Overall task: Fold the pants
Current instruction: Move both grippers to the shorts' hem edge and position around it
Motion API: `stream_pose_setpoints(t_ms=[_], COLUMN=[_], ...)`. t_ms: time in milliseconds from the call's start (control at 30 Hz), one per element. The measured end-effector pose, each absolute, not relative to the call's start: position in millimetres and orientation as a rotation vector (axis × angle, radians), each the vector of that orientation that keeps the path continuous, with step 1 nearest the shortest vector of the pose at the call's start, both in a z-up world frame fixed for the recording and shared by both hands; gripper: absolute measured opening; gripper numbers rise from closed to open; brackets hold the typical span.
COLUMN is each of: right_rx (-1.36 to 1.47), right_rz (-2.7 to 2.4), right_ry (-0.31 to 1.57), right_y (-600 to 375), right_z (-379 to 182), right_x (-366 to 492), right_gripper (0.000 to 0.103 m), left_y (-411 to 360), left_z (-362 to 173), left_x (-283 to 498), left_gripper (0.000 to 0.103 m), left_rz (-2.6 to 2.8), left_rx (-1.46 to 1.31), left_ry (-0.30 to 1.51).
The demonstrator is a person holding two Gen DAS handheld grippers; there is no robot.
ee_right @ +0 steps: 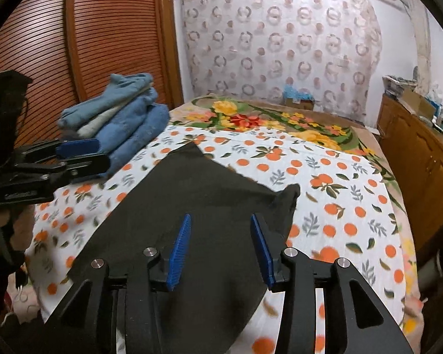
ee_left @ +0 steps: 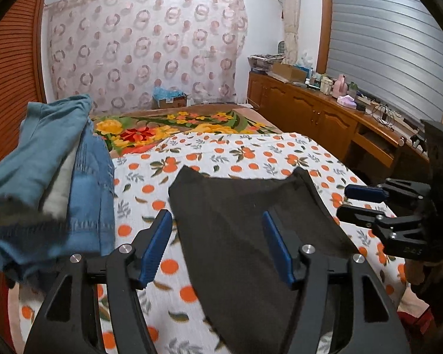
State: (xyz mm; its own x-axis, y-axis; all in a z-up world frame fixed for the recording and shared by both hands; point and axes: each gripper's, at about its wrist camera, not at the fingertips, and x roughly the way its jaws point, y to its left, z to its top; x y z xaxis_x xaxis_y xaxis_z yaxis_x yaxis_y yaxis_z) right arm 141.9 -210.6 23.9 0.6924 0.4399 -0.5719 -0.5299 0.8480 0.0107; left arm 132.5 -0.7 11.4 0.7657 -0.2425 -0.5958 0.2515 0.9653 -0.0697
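So the biggest thing here is the bed [ee_left: 251, 153], covered with an orange-print sheet, with a flowery blanket [ee_left: 174, 124] further back and a wooden sideboard [ee_left: 310, 109] cluttered with bottles along the right wall. On the bed's left side, toward the slatted wardrobe, sits a stack of already folded blue clothes [ee_right: 127, 112], jeans-looking stuff with something pale sandwiched in. The dark pants [ee_left: 251, 221] lie flat in the near middle of the sheet, already looking like a fairly compact panel with two far corners poking up, so my guess is they're at least partly folded, hard to say how many folds are left. The fabric looks soft, thin and floppy, not slippery, light enough that it'll sag the moment one end gets lifted, so I'd pinch it at the corners or along an edge, both sides at once, rather than mid-panel. The left claw [ee_left: 218, 247] hovers over the near left part of the pants with its blue pads [ee_left: 155, 247] spread wide, nothing between them. The right claw [ee_right: 220, 247] is the same deal over the near right part, fingers apart and empty, close to that curled far-right corner [ee_right: 289, 197], which looks like the easy place to grab.
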Motion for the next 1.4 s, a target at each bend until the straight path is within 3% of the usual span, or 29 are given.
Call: stream_pose_setpoints(t_ms=[200,1400], right_rx=[-0.163,-0.125], right_rz=[0.556,0.494], right_ry=[0.570,0.723], right_y=[-216,-234], right_z=[26,-22], right_x=[116,72], right_gripper=[0.056,0.056], left_y=[-3,-4], left_z=[7,-59], left_x=[116,61], left_gripper=[0.065,0.060], left_rz=[-0.283,-0.317], left_rx=[0.027,0.006], left_ry=[0.653,0.818])
